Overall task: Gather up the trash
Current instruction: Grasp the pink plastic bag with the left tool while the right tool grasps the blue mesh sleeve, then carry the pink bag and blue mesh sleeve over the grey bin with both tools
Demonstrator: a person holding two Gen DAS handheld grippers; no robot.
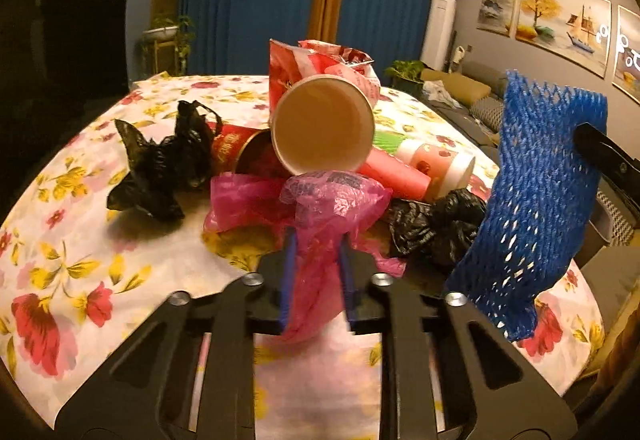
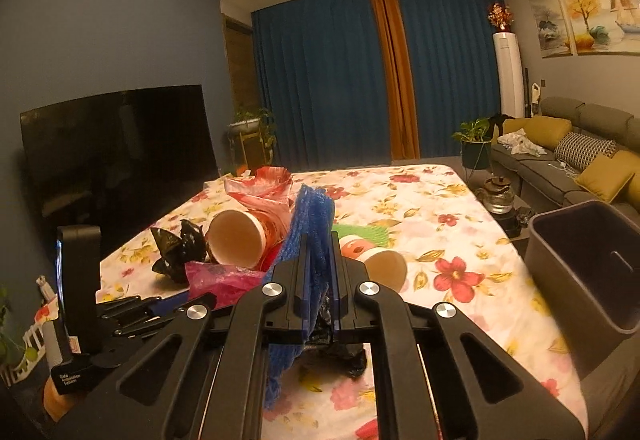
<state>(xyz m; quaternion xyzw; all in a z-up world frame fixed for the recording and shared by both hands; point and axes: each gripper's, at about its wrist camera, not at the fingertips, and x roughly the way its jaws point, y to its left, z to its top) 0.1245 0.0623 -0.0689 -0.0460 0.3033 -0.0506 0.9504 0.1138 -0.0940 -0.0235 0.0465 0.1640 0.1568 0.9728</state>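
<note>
A pile of trash lies on the floral tablecloth (image 1: 80, 240): a paper cup (image 1: 322, 125) on its side, a red wrapper (image 1: 320, 63), black bags (image 1: 160, 163), and a pink cup (image 1: 436, 161). My left gripper (image 1: 317, 240) is shut on a pink plastic bag (image 1: 332, 199). My right gripper (image 2: 320, 240) is shut on a blue foam net (image 2: 314, 215), held above the table; the net also shows at the right of the left wrist view (image 1: 536, 191). The left gripper's body shows in the right wrist view (image 2: 120, 316).
A dark bin (image 2: 580, 280) stands at the table's right edge. A TV (image 2: 112, 159) is to the left, a sofa (image 2: 568, 159) to the right, blue curtains (image 2: 328, 79) behind. A black bag (image 2: 340, 352) lies under the right gripper.
</note>
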